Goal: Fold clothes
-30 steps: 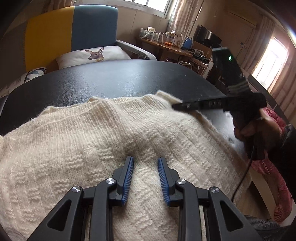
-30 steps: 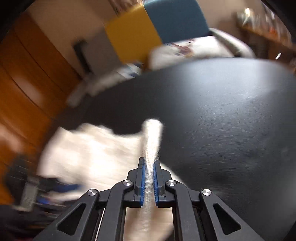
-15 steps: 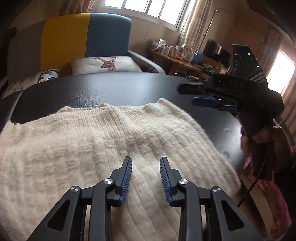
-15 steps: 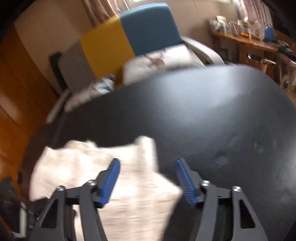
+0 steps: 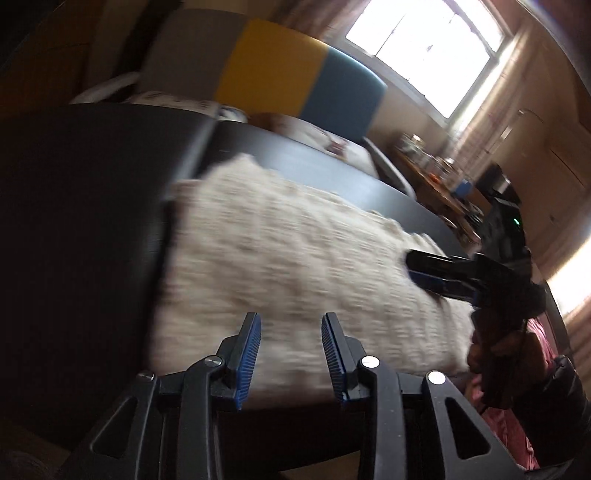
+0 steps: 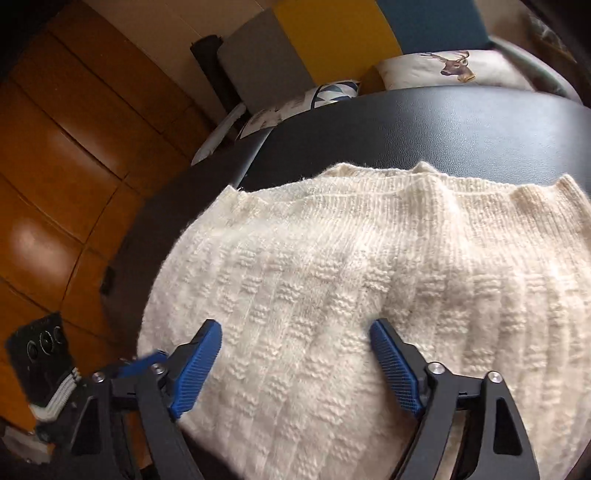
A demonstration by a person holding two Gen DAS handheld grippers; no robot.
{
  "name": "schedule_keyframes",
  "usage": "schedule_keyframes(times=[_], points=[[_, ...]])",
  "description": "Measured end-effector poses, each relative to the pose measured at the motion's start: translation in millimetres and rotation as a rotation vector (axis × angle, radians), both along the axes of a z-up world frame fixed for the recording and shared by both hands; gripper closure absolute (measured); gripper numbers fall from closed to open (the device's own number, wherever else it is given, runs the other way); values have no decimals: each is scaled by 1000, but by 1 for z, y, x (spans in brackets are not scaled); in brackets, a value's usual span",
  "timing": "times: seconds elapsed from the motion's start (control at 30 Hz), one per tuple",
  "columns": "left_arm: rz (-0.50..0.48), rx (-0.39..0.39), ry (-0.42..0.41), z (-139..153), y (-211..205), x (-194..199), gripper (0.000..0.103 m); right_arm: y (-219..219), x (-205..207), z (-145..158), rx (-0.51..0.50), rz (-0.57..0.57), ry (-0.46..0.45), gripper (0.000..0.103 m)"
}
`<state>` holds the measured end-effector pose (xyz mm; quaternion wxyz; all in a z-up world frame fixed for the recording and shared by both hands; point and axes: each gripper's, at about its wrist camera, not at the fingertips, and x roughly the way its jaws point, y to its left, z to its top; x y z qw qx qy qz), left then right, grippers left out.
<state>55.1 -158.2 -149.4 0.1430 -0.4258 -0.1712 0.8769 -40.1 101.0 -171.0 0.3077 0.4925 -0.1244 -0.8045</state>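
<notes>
Both grippers' jaws parted over sweater [image 6: 369, 280], table [image 6: 461, 125].

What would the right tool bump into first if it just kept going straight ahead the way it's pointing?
Most likely the cream knitted sweater. The right tool, open and empty, points across it; the sweater lies on the black table. Depth is unclear, so it might skim over.

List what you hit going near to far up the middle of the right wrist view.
right gripper, jaws wide open → cream knit sweater → bare black table → deer-print cushion → yellow and blue chair back.
</notes>
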Motion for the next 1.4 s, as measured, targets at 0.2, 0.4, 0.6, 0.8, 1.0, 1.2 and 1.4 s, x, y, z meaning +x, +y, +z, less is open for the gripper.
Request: schedule_keyframes(times=[0.2,0.4,0.6,0.8,1.0,1.2,1.4], points=[[74,0,-15,-6,-51,-9,68,7,-3,-2,-23,16,-10,10],[-53,65,-28,-9,-65,-26,62,13,-5,-4,-45,33,-20,10],[-178,155,-68,-15,-67,-58,59,16,-9,-7,-74,52,-24,10],[-285,302,-139,-30,-67,-82,59,15,-7,-7,-62,60,-4,10],[-326,394,-152,-21,-61,-78,98,13,-8,-8,-52,65,6,10],[-241,241,-197,-29,-58,-54,99,12,-8,-9,-48,65,22,10],[-181,241,-250,-46,-55,-44,97,9,-6,-10,-25,77,53,10]])
